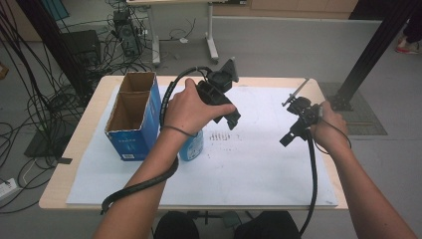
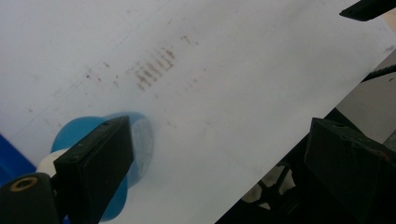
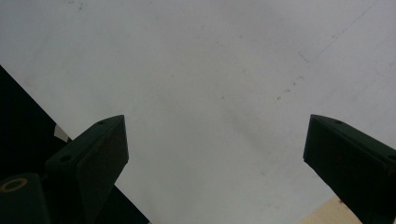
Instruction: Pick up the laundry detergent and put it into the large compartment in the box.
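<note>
A blue bottle (image 1: pixel 193 145) stands on the white sheet (image 1: pixel 249 169), right beside the blue box and partly under my left wrist. My left gripper (image 1: pixel 229 118) hangs above the sheet just right of the bottle. In the left gripper view it (image 2: pixel 219 154) is open with nothing between the jaws. The bottle (image 2: pixel 140 135), seen from above with a white cap, lies behind the left jaw. My right gripper (image 1: pixel 287 138) is held over the sheet's right part. In the right gripper view its (image 3: pixel 215 154) jaws stand wide open over bare paper.
An open-topped blue cardboard box (image 1: pixel 132 117) with two compartments stands at the table's left. The wooden table (image 1: pixel 64 164) shows around the sheet. Faint dark smudges (image 1: pixel 221 136) mark the paper's middle. Cables trail from both grippers toward the near edge.
</note>
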The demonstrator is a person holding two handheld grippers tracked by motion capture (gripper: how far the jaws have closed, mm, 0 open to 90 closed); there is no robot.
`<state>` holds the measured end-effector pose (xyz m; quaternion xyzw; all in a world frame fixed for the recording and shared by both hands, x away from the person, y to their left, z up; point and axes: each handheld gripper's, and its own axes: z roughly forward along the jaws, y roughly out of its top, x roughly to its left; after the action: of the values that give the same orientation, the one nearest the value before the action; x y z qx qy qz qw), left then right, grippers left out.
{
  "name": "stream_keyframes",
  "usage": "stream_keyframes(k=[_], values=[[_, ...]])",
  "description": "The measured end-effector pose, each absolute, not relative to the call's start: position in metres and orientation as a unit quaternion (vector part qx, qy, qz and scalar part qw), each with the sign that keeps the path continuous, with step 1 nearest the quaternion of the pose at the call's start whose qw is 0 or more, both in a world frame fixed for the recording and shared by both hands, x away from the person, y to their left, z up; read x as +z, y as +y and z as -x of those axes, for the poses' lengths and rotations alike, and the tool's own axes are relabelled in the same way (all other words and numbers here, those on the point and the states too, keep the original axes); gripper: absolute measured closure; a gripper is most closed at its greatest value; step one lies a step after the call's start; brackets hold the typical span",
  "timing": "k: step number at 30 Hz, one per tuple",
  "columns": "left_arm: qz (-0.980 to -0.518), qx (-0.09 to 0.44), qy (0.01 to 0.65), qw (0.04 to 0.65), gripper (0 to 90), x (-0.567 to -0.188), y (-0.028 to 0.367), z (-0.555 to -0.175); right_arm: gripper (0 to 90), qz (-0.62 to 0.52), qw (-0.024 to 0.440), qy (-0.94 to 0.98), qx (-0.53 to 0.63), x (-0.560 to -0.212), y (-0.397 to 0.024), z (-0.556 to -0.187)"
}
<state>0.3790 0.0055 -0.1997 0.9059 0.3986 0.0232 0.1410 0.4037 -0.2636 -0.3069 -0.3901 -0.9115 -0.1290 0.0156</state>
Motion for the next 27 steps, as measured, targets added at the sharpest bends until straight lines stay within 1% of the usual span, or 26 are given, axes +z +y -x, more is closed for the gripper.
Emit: stream_keyframes(k=[6, 15, 27], values=[[-0.902, 0.038, 0.406, 0.145, 8.2, -0.182, 0.017, -0.38, 6.8, 0.389, 0.016, -0.912, -0.129, -0.306, -0.259, -0.405], [-0.896, 0.051, 0.416, 0.147, 8.2, -0.171, 0.033, -0.384, 6.7, 0.391, 0.018, -0.911, -0.129, -0.306, -0.259, -0.406], [-0.884, 0.061, 0.439, 0.15, 8.1, -0.167, 0.055, -0.389, 6.6, 0.394, 0.017, -0.91, -0.126, -0.306, -0.26, -0.408]])
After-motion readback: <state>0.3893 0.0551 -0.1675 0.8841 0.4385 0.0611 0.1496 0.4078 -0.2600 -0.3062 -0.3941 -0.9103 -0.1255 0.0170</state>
